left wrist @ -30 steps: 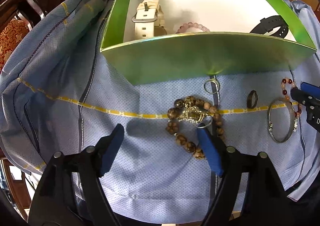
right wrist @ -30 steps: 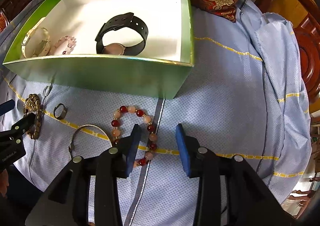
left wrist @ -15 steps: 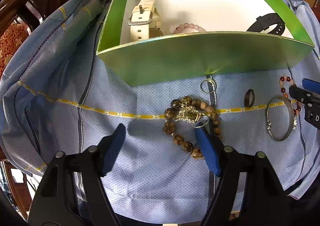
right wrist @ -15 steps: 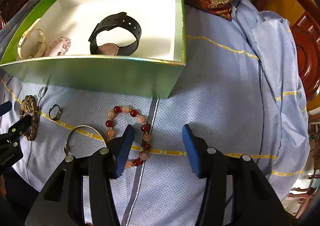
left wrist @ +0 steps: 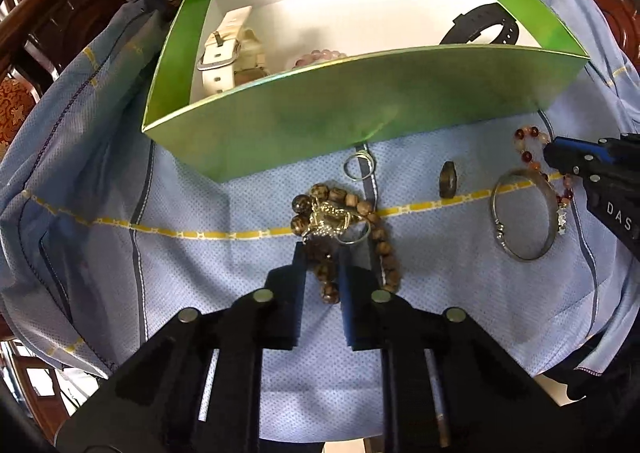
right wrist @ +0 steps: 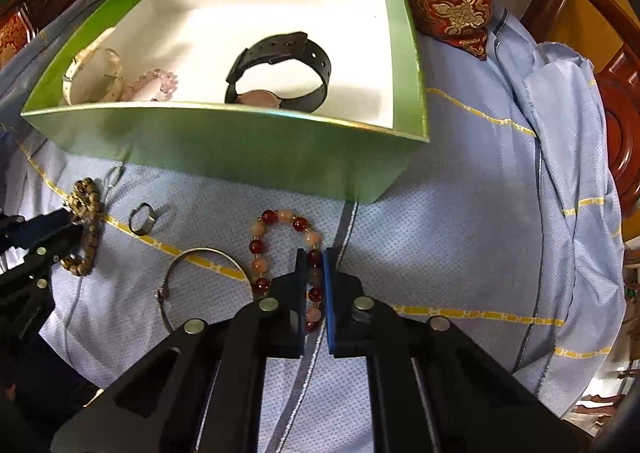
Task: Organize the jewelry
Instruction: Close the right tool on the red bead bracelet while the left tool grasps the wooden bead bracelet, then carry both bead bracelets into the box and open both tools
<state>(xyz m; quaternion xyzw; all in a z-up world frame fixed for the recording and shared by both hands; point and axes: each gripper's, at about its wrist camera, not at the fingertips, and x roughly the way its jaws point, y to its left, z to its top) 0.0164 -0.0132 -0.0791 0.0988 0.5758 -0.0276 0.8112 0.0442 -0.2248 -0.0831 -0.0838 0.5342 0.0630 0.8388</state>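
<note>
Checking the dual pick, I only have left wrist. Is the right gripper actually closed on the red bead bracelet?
Observer: Yes. The right gripper is shut on the red and peach bead bracelet, pinching its right-hand strand.
Operator: Room in the box on that side?
Observer: The green box has bare white floor to the right of the black watch.
Operator: Watch lying flat?
Observer: No, it stands on edge, with its pinkish dial down by the near wall.
</note>
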